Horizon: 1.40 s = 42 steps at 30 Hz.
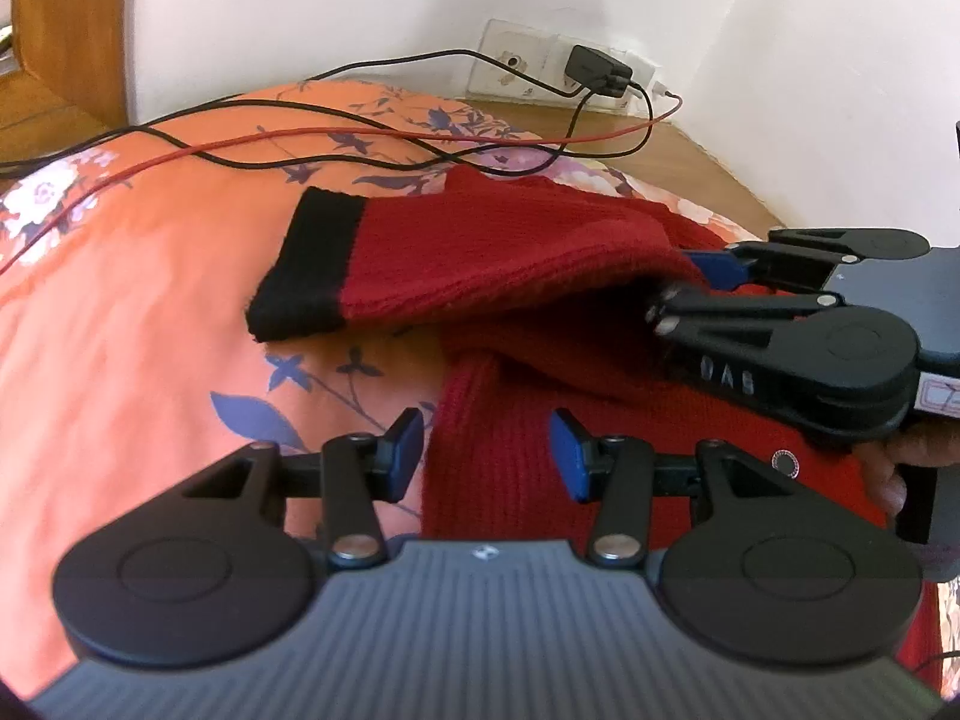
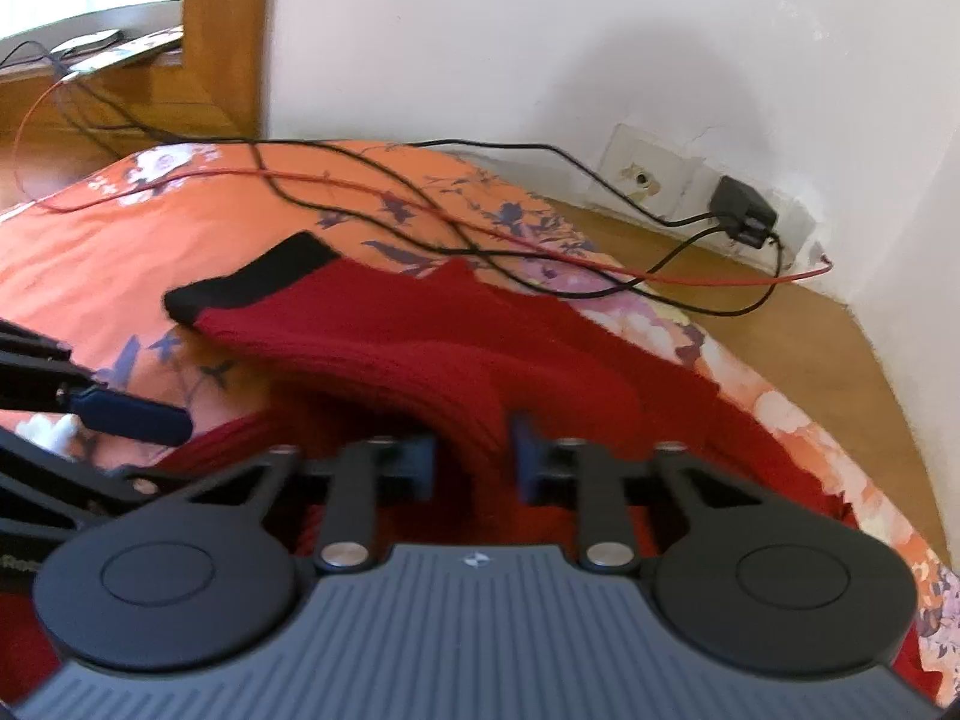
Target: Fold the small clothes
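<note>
A red knit sweater (image 1: pixel 630 414) lies on an orange floral bedsheet (image 1: pixel 150 300). Its sleeve (image 1: pixel 480 264), ending in a black cuff (image 1: pixel 306 264), is raised and stretches left across the body. My right gripper (image 1: pixel 684 285) comes in from the right and is shut on the sleeve's upper part. In the right wrist view that thick red fabric (image 2: pixel 471 420) fills the gap between its pads. My left gripper (image 1: pixel 486 456) hovers open over the sweater's left edge, with nothing gripped. One blue fingertip (image 2: pixel 138 414) of it shows at the left of the right wrist view.
Black cables (image 1: pixel 360 120) and a red cable (image 1: pixel 180 156) trail over the far part of the bed to a charger (image 1: pixel 600 69) in a wall socket. A white wall and a wooden ledge (image 2: pixel 750 348) border the bed behind and to the right.
</note>
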Tool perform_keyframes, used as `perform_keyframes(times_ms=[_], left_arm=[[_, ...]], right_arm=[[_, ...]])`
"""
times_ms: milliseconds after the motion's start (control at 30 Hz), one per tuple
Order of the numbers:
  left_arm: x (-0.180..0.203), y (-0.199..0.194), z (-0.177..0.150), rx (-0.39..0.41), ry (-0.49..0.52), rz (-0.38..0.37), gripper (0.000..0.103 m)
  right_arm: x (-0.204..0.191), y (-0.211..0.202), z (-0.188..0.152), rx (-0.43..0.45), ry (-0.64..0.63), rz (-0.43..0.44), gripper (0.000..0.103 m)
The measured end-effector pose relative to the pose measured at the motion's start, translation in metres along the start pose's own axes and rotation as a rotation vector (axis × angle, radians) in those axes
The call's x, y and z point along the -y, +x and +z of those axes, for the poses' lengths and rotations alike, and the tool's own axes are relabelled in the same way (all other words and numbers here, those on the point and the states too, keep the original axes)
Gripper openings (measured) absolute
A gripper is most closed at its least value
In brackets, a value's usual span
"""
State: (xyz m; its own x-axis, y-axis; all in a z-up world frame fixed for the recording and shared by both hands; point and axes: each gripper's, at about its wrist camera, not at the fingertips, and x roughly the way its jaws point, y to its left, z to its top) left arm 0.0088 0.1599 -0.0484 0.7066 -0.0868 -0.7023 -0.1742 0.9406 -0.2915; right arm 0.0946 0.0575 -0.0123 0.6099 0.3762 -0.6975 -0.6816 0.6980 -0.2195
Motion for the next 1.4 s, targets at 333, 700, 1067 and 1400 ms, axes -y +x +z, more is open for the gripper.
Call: perform_keyframes(times_ms=[333, 700, 1067, 1400], left_arm=[[0.008, 0.021, 0.018, 0.049, 0.060, 0.027, 0.048], [0.006, 0.038, 0.019, 0.028, 0.078, 0.067, 0.048], [0.004, 0.026, 0.022, 0.016, 0.094, 0.044, 0.048], [-0.001, 0.006, 0.022, 0.002, 0.130, 0.031, 0.048]], right_arm=[[0.043, -0.038, 0.021, 0.215, 0.144, -0.090, 0.014], [0.077, -0.019, -0.037, 0.086, 0.340, -0.142, 0.015], [0.076, -0.026, -0.065, -0.005, 0.469, -0.092, 0.056], [0.032, -0.066, -0.042, 0.009, 0.316, -0.114, 0.083]])
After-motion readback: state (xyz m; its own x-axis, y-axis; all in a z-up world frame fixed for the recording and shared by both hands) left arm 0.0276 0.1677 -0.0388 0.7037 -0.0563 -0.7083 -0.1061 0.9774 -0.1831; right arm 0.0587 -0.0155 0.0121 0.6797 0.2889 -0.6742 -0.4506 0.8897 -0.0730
